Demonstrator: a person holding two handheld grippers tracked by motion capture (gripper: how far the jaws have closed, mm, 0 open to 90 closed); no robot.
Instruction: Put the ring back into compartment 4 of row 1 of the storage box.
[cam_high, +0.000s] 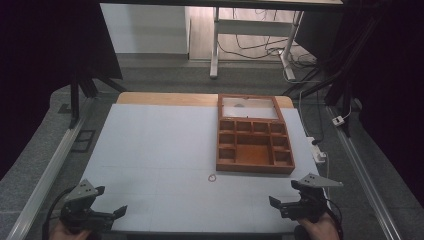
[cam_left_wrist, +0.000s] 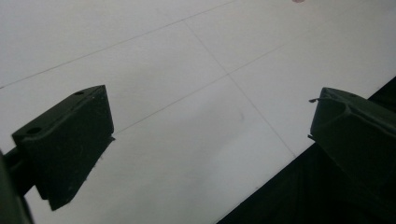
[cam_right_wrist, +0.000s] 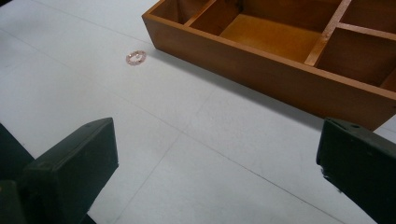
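A small ring (cam_high: 212, 177) lies flat, no long axis to tell, on the white table (cam_high: 150, 150) just before the wooden box (cam_high: 254, 142), between the wide-open left gripper (cam_high: 107, 210) and right gripper (cam_high: 281, 200), both empty.

A small pink ring (cam_high: 212, 177) made of tiny beads lies flat on the white table (cam_high: 150, 150). It sits just in front of the brown wooden box (cam_high: 254, 168), near the box's front left corner, but not touching it. The box is open on top and has many little compartments inside.
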